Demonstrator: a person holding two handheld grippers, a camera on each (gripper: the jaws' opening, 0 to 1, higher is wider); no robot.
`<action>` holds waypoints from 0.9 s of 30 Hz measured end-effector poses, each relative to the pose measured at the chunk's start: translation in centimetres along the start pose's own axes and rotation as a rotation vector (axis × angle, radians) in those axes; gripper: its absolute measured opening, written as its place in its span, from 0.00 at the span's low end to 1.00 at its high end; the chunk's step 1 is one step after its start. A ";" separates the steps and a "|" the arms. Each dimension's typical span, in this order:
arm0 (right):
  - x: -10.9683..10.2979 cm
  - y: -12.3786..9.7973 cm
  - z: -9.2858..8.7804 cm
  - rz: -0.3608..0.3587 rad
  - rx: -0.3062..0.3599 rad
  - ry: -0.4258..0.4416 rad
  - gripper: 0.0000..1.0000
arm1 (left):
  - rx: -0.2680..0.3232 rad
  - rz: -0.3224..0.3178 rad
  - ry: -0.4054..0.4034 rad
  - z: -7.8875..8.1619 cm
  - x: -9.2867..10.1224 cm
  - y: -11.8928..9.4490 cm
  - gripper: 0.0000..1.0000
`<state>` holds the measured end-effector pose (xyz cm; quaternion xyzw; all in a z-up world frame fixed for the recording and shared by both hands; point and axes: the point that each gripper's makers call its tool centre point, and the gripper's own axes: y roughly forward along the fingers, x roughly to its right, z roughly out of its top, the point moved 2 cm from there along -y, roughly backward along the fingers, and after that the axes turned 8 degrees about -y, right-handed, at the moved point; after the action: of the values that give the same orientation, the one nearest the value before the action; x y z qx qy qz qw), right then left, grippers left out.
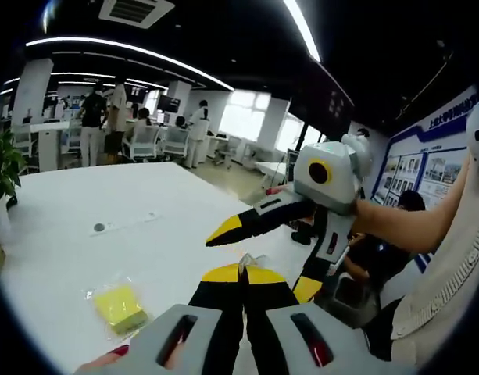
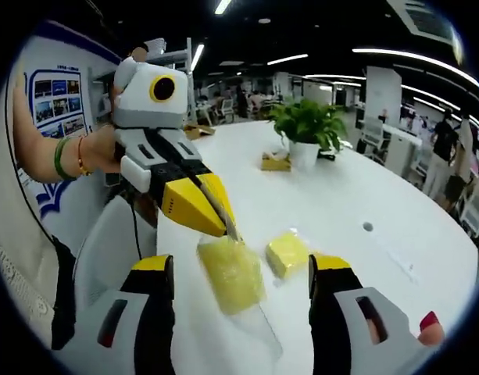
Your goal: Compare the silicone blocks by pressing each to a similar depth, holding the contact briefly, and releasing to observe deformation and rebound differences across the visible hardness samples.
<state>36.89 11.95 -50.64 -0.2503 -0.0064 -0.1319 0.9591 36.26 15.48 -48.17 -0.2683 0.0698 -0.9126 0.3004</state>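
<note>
My left gripper [image 1: 241, 270] is shut on the edge of a clear bag [image 1: 246, 261]. In the right gripper view that left gripper [image 2: 222, 228] comes in from the left, and the bag hangs from its tips with a yellow silicone block [image 2: 231, 275] inside, lifted above the white table [image 2: 395, 195]. My right gripper [image 2: 241, 264] is open, its jaws on either side of the hanging block and touching neither face. It also shows open in the left gripper view [image 1: 257, 268]. A second bagged yellow block [image 2: 287, 254] [image 1: 120, 307] lies on the table.
A potted plant [image 2: 305, 125] and a small yellow box [image 2: 276, 162] stand further along the table. A cable hole [image 2: 367, 226] [image 1: 99, 227] sits in the tabletop. People, chairs and desks [image 1: 157, 141] are at the room's far end. A poster wall [image 2: 58, 98] runs beside the table's edge.
</note>
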 end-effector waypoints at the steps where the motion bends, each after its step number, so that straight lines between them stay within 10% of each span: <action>1: 0.0 -0.3 0.0 -0.014 0.007 0.004 0.66 | 0.002 0.003 -0.005 0.0 -0.1 0.0 0.00; 11: -0.1 -5.1 1.1 -0.178 0.220 0.130 0.69 | 0.006 0.003 -0.032 -0.9 -0.2 0.1 0.00; 27: -1.1 -12.7 -1.8 -0.387 0.311 0.226 0.76 | -0.007 -0.013 -0.054 -1.4 -0.7 1.4 0.00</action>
<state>32.44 0.74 -46.20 -0.0777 0.0329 -0.3375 0.9375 36.68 14.74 -50.04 -0.2946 0.0632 -0.9067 0.2952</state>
